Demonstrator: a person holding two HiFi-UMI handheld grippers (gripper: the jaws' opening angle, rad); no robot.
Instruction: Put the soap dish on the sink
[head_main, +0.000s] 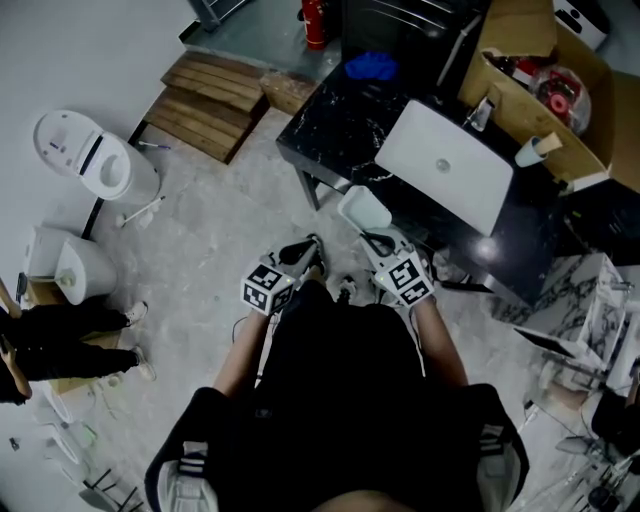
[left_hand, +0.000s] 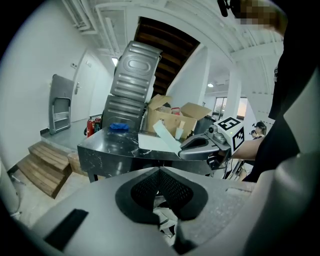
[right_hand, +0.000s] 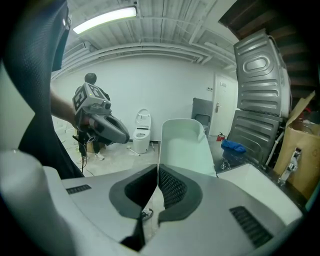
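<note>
My right gripper (head_main: 372, 238) is shut on the near edge of a white soap dish (head_main: 365, 208), held in the air just before the black marble table (head_main: 330, 130). In the right gripper view the soap dish (right_hand: 182, 145) stands up from the closed jaws of the right gripper (right_hand: 158, 170). The white rectangular sink (head_main: 445, 165) lies on the table beyond it. My left gripper (head_main: 312, 246) hangs beside the right one, shut with nothing in it; its own view shows the left gripper (left_hand: 160, 170) with pads meeting, and the soap dish (left_hand: 165, 135) ahead.
A blue cloth (head_main: 370, 65) lies at the table's far corner. An open cardboard box (head_main: 545, 85) of clutter stands behind the sink. Wooden steps (head_main: 205, 100) and two toilets (head_main: 95, 160) are at the left, where a person (head_main: 60, 330) stands. Marble slabs (head_main: 590, 290) lean at right.
</note>
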